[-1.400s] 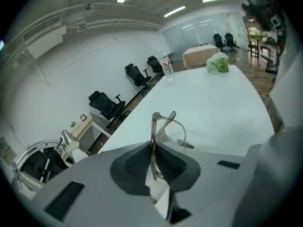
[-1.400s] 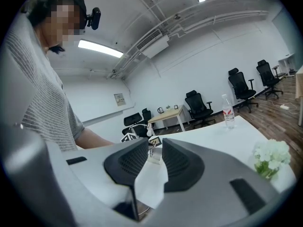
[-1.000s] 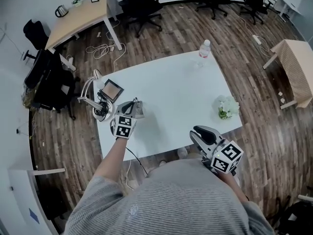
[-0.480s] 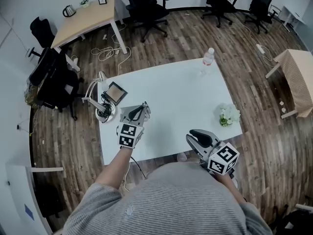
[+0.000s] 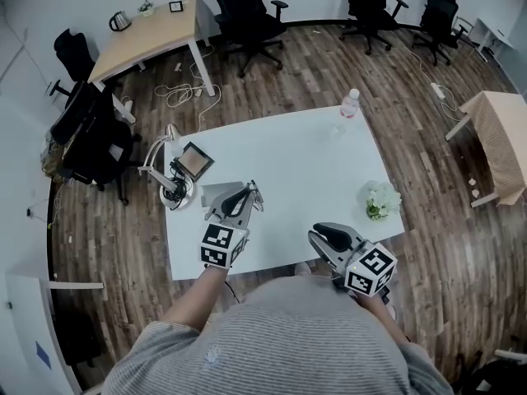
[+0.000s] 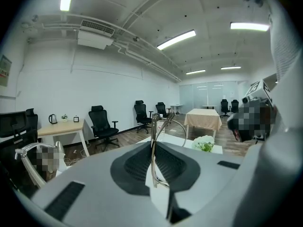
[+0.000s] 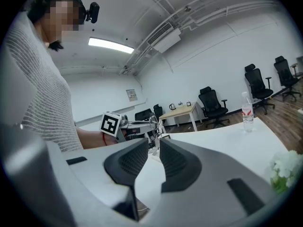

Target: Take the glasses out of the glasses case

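Observation:
My left gripper hangs over the left part of the white table, shut on a pair of thin metal-framed glasses. In the left gripper view the frame stands upright between the jaws, with a lens rim sticking out past the tips. The right gripper view shows the glasses held at the left gripper, beyond my own jaws. My right gripper hovers at the table's near edge; its jaws stand a little apart with nothing between them. No glasses case shows in any view.
A desk lamp and a small framed panel stand at the table's left edge. A water bottle is at the far side, white flowers at the right. Office chairs and a wooden desk stand beyond.
My left gripper has drifted a little to the right and nearer to me, still holding the glasses. The right gripper has shifted slightly left along the near edge.

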Demonstrator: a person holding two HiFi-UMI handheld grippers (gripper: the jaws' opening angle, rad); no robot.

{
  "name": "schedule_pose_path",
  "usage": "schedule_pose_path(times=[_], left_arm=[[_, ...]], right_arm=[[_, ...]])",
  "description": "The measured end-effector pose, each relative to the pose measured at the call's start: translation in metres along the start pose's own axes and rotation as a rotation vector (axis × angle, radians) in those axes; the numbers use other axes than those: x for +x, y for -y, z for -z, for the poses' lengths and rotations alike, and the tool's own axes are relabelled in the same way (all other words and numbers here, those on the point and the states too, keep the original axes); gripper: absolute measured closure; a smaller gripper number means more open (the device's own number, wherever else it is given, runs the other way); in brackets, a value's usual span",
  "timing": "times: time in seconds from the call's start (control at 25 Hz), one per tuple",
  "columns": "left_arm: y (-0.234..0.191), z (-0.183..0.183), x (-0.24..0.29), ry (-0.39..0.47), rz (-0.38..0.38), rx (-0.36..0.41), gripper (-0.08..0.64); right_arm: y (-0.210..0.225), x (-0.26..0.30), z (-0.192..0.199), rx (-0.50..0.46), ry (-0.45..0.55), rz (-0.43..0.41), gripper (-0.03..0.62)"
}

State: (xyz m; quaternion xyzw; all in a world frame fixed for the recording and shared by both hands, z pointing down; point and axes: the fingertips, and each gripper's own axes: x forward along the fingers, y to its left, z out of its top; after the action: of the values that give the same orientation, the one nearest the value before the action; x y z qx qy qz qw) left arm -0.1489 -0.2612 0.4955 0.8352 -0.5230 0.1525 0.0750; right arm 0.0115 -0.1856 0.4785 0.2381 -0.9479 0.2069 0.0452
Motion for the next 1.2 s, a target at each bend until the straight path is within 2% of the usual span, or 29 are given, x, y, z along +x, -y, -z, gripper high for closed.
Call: schedule_pose_path(times=[0.36,0.8,1.04,1.2], left_arm=[[0.043,-0.03,-0.017,0.045,0.08,-0.056,0.528],[0.079,-0.045,-0.034,0.083,0.152,-0.109,0.528],[0.109,-0.044,-0.035,0.1,0.221,-0.15,0.528],[0.116,-0.045,-0.033,0.105,0.244,-0.164,0.528]], right_arm=[[0.004,0.0,0.002,0.005,-0.002,-0.006,0.511],[0.004,0.002,-0.005,-0.006,0.007,-0.001,0.511],[0.01,-0.003,-0.004,-0.012,0.004,0.025,0.514],[0.018,-0.004,0.004,-0.022,-0.021,0.059,0.548]])
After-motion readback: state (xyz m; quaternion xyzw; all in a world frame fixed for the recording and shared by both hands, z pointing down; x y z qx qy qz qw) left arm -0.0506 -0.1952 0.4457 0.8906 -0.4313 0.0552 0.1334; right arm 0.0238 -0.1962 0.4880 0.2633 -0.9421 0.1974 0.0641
